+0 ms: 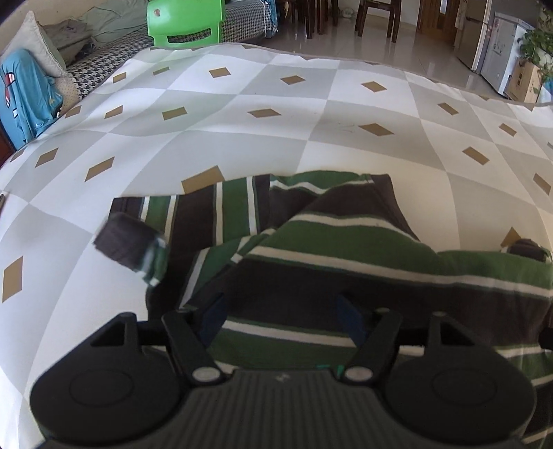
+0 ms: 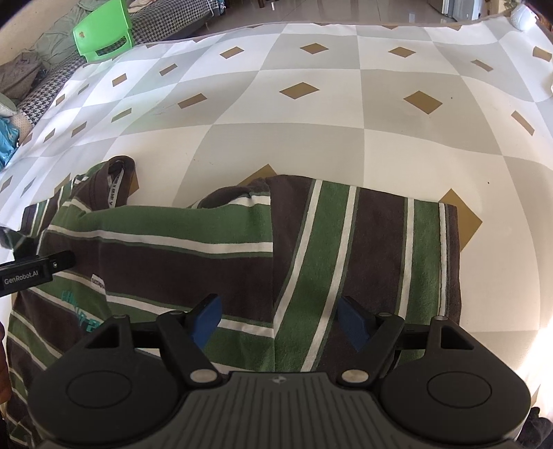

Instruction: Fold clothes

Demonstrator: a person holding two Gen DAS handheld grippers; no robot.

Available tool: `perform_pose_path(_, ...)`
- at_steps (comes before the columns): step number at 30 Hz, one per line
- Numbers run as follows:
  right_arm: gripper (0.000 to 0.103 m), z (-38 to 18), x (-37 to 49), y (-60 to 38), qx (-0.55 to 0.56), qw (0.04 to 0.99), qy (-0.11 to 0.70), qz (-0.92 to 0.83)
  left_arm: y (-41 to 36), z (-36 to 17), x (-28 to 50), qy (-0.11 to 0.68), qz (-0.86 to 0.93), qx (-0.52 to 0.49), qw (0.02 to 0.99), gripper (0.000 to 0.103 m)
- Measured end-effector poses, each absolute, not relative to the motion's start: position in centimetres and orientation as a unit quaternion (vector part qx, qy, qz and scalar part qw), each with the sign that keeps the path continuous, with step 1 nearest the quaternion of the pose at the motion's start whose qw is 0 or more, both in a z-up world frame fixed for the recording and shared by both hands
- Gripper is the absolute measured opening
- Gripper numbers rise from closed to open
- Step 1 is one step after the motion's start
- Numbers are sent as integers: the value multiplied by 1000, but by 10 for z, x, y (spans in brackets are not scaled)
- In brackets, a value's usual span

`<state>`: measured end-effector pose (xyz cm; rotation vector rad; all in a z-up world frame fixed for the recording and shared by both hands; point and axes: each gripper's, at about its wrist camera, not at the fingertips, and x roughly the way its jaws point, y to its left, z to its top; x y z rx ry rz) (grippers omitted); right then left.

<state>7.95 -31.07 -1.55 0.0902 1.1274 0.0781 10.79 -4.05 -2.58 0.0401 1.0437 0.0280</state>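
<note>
Green and brown striped shirt [image 2: 242, 248] on the checked cloth [image 2: 311, 114], partly folded, low in both frames. Right gripper [image 2: 280, 319] and left gripper [image 1: 281, 317] right above it, both wide, holding nothing.

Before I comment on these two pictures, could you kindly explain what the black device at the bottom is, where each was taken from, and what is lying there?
There is no robot here: a person holds one two-finger gripper in each hand, and a fisheye camera on each looks forward along its fingers. One picture comes from the left gripper, the other from the right gripper. Both have their blue-padded fingers apart and hold nothing. Below them lies a green, brown and white striped shirt, partly folded, with a sleeve turned across the body. It rests on a checked cloth with gold diamonds. Behind are a green plastic chair and a sofa.
</note>
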Motion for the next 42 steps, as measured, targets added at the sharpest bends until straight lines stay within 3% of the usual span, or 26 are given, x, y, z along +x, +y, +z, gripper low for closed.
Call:
perform_pose_path(3,75,-19,81,-304,12,849,527,26,-43,-31,101,500,21,17,866,82)
perform_pose_path(10,81,-20,91,-308,23,853,522,-4,-46,-31,94,520,12,-5,854,91)
perform_pose_path(21,80,-14,108,-331,74,844,527,-58,-67,-31,61,518,4,20,855,103)
perform_pose_path(26,79,4,103,-346,124,860,492,-45,-65,-30,50,523,13,9,852,103)
perform_pose_path(32,74,17,114,-321,86,886,454,38,-65,-26,54,522,16,22,853,103)
perform_pose_path(42,71,-3,139,-280,1,884,457,97,-62,-22,68,504,28,42,862,103)
